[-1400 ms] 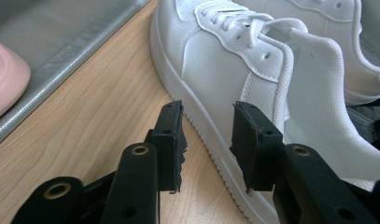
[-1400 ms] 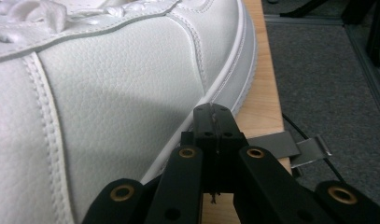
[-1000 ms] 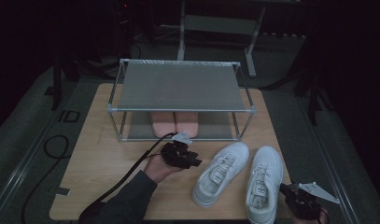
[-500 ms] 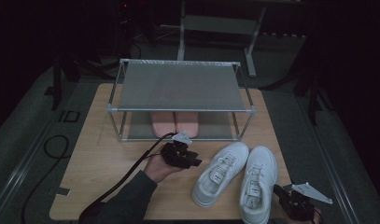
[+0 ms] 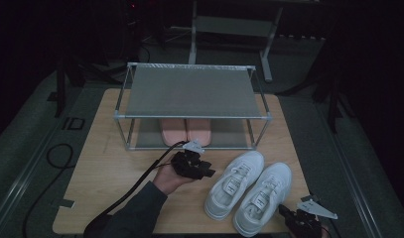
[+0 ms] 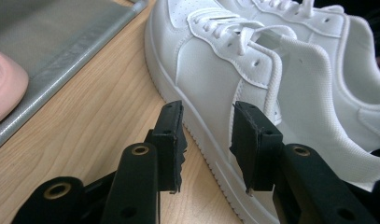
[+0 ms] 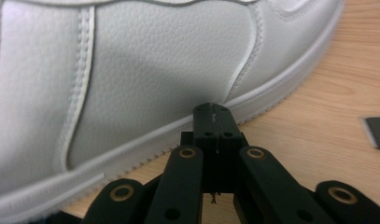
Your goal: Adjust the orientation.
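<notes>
The left gripper (image 6: 206, 140), jaws spread and empty, is held beside the left white leather sneaker (image 5: 234, 183); the right gripper (image 7: 214, 112), jaws pressed together, is set against the right white leather sneaker (image 7: 131, 84).

Wood table (image 5: 105, 168): shoe rack (image 5: 192, 94), 2 white sneakers (image 5: 249, 191)

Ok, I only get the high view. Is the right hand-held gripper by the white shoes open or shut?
Observer: The right hand-held gripper is shut, jaws pressed together with nothing between them.
Operator: Is it touching anything?
Observer: Its tip sits right at the sole edge of the right white shoe; I cannot tell if they touch.
Operator: And the other one?
Observer: The left hand-held gripper is open, aimed at the side of the left white shoe, gripping nothing.
</notes>
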Tool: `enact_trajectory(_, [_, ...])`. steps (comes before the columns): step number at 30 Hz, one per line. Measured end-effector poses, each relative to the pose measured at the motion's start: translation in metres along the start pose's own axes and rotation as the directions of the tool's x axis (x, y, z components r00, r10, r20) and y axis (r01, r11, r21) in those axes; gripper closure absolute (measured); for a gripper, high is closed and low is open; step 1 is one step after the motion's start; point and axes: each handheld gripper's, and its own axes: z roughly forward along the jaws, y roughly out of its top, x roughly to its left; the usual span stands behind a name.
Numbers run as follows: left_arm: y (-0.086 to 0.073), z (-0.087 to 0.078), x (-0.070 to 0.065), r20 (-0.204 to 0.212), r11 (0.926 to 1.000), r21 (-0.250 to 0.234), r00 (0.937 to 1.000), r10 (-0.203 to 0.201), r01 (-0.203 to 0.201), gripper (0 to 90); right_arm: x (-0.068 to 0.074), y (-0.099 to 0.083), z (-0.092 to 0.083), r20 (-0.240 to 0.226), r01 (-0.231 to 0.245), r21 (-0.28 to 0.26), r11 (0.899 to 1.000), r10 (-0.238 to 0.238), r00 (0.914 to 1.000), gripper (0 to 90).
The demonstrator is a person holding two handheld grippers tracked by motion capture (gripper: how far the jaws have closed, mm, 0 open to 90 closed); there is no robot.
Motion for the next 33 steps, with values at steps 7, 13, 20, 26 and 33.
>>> enact_trajectory(7, [0.000,0.002,-0.001,0.004,1.0000,0.005,1.0000,0.005,-0.005,63.8,0.008,-0.001,0.000,-0.018,0.031,-0.001,1.000,-0.031,0.9994,90.0])
enact_trajectory(13, [0.002,-0.001,-0.005,0.006,0.9999,-0.005,0.9999,0.015,-0.015,63.8,0.000,0.002,-0.003,0.000,0.018,-0.025,1.000,-0.018,0.9998,90.0])
enact_trajectory(20, [0.005,-0.003,-0.010,0.029,0.9995,-0.024,0.9994,0.020,-0.019,64.4,-0.018,0.021,-0.002,0.038,0.010,-0.074,0.997,-0.007,0.9993,90.0])
enact_trajectory(26, [0.007,0.000,-0.015,0.030,0.9993,-0.020,0.9991,0.031,-0.030,66.1,-0.037,0.039,0.010,0.073,-0.004,-0.099,0.995,0.012,0.9972,90.0])
enact_trajectory(33, [0.009,0.006,-0.026,0.015,0.9977,-0.010,0.9977,0.067,-0.066,71.9,-0.050,0.049,0.021,0.106,-0.025,-0.110,0.994,0.036,0.9937,90.0])
